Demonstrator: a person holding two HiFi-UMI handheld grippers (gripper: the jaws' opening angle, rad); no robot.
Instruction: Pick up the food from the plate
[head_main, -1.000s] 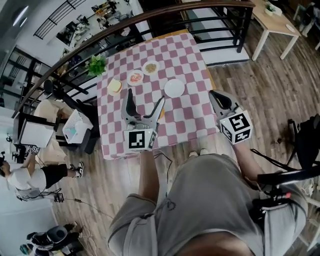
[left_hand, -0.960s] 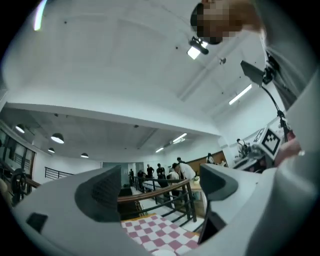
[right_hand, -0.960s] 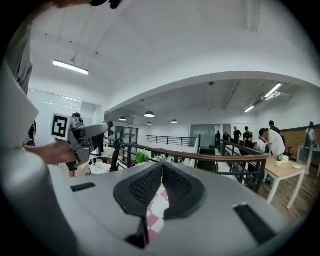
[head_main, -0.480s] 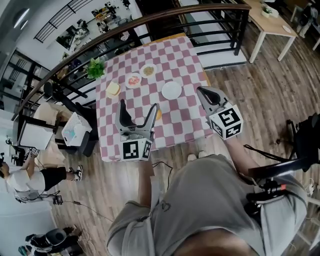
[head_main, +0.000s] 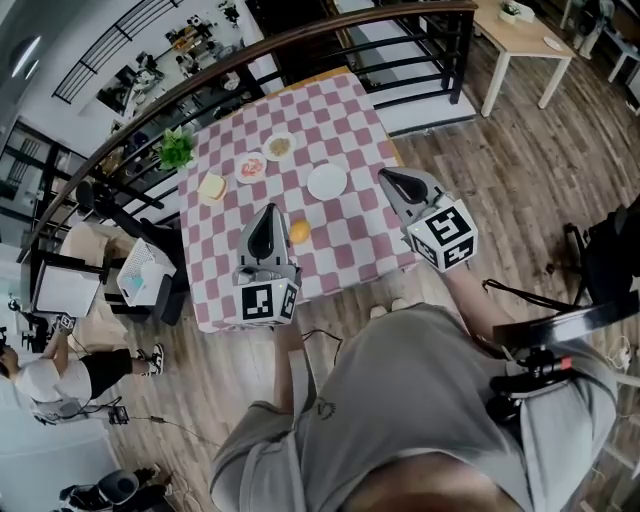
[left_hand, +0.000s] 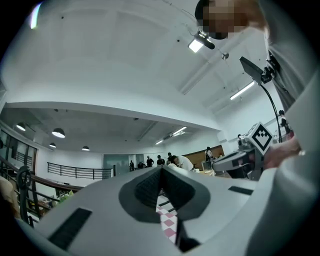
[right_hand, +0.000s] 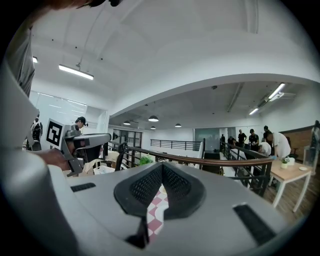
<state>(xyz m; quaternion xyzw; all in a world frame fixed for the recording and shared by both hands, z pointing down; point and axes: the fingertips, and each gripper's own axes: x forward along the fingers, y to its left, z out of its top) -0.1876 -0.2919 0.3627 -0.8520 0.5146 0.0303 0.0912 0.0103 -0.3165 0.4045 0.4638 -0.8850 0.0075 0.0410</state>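
The left claw (head_main: 265, 226) is hovering over the near part of the pink-and-white checked worktop (head_main: 350, 110). Its jaws have just been closing and are now pressing together with nothing between them. In the left gripper view its dark ribbed pads (left_hand: 148, 190) are meeting at the tip, with only checked cloth showing beneath. The small round orange piece of food (head_main: 300, 232) is lying on the bare cloth just beside that claw, on its right, outside the jaws. The right claw (head_main: 392, 182) is pointing in over the worktop's right edge, its jaws likewise lying together and holding nothing. Farther on, between the two claws, an empty round white plate (head_main: 327, 181) is sitting. Beyond it a small plate of red-and-white food (head_main: 251, 166), a small dish of brownish food (head_main: 279, 146) and a pale yellow square slice (head_main: 211, 187) are lying toward the far left, well apart from both claws.
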